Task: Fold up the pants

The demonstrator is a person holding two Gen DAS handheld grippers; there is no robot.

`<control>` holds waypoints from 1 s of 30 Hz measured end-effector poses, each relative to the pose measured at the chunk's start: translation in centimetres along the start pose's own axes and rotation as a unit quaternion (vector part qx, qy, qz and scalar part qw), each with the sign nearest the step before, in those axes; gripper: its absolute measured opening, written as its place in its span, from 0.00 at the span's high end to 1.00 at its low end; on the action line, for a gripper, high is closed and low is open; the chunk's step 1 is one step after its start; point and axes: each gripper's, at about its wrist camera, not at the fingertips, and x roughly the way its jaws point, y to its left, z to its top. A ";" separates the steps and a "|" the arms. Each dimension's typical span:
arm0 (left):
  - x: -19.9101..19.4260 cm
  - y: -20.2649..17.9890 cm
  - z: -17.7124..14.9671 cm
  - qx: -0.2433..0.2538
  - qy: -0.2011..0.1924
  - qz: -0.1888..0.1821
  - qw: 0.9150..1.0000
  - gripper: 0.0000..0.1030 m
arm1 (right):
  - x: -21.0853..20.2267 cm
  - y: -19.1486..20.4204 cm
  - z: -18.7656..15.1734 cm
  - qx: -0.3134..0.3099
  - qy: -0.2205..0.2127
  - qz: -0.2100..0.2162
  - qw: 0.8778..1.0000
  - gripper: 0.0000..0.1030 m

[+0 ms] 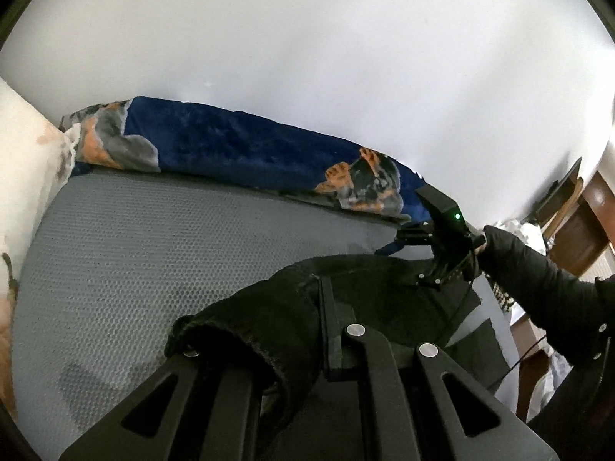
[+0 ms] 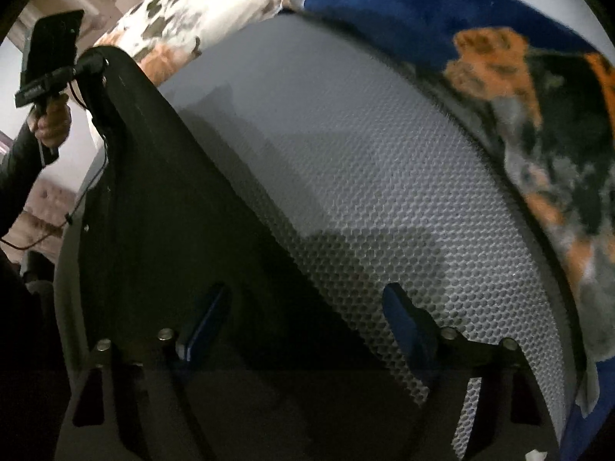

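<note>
your left gripper [image 1: 326, 330] has its fingers pinched on the hem of the black pants [image 1: 269, 319], lifting it off the grey mattress [image 1: 153, 249] so the leg can fold over; your right gripper [image 2: 307, 330] hangs spread above the cloth, gripping nothing

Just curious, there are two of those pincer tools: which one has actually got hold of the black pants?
The left tool: it is clamped shut on the black pants, lifting a bunch. The right tool stands open above them, gripping nothing.
</note>
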 end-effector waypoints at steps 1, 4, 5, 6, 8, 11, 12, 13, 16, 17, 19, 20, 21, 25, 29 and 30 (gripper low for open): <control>-0.2 0.1 0.0 -0.003 0.000 0.001 1.000 0.93 | 0.2 -0.1 -0.1 0.001 0.004 -0.001 1.000 0.25; -0.1 0.0 -0.2 -0.005 0.002 0.007 1.000 0.93 | 0.6 -0.9 -0.9 0.011 0.010 -0.008 1.000 0.28; -0.2 -0.1 -0.3 -0.006 0.002 0.007 1.000 0.93 | 0.5 -1.1 -1.2 0.014 0.013 -0.007 1.000 0.30; -0.2 -0.1 -0.3 -0.005 0.003 0.009 1.000 0.93 | 0.5 -1.3 -1.6 0.019 0.017 -0.011 1.000 0.33; -0.3 -0.2 -0.4 -0.004 0.003 0.009 1.000 0.93 | 0.3 -1.6 -2.1 0.020 0.018 -0.018 0.999 0.39; -0.2 0.0 -0.5 -0.002 0.003 0.014 1.000 0.93 | -0.4 -1.8 -3.0 0.028 0.007 -0.031 0.999 0.49; 0.0 0.3 -0.6 -0.007 0.005 0.015 1.000 0.93 | -0.6 -1.8 -3.2 0.032 0.005 -0.035 0.999 0.52; 0.1 0.4 -0.6 -0.012 0.006 0.016 1.000 0.93 | -0.7 -1.9 -3.6 0.040 0.002 -0.044 0.998 0.58; 0.5 0.6 -0.7 -0.012 0.007 0.023 1.000 0.93 | -1.2 -1.5 -4.6 0.055 -0.008 -0.082 0.995 0.76; 0.5 0.5 -0.7 -0.012 0.006 0.024 1.000 0.93 | -1.4 -1.4 -5.0 0.061 -0.012 -0.101 0.993 0.83; 0.8 0.4 -0.5 -0.008 0.006 0.035 0.999 0.93 | -2.2 -0.6 -5.5 0.073 -0.030 -0.149 0.986 0.85; 1.0 0.5 -0.4 -0.006 0.006 0.043 0.999 0.93 | -2.7 0.0 -5.8 0.080 -0.045 -0.175 0.980 0.85; 1.3 0.6 -0.2 -0.007 0.008 0.049 0.999 0.93 | -3.2 0.6 -6.0 0.090 -0.056 -0.196 0.975 0.86; 2.0 1.5 0.2 -0.013 0.013 0.070 0.997 0.93 | -5.0 3.1 -7.1 0.124 -0.098 -0.256 0.954 0.89; 1.7 1.7 -0.1 -0.011 0.018 0.071 0.997 0.93 | -7.3 5.7 -8.5 0.153 -0.123 -0.287 0.938 0.92; 1.4 1.6 -0.3 -0.009 0.017 0.069 0.997 0.93 | -7.6 6.6 -8.8 0.153 -0.126 -0.294 0.935 0.92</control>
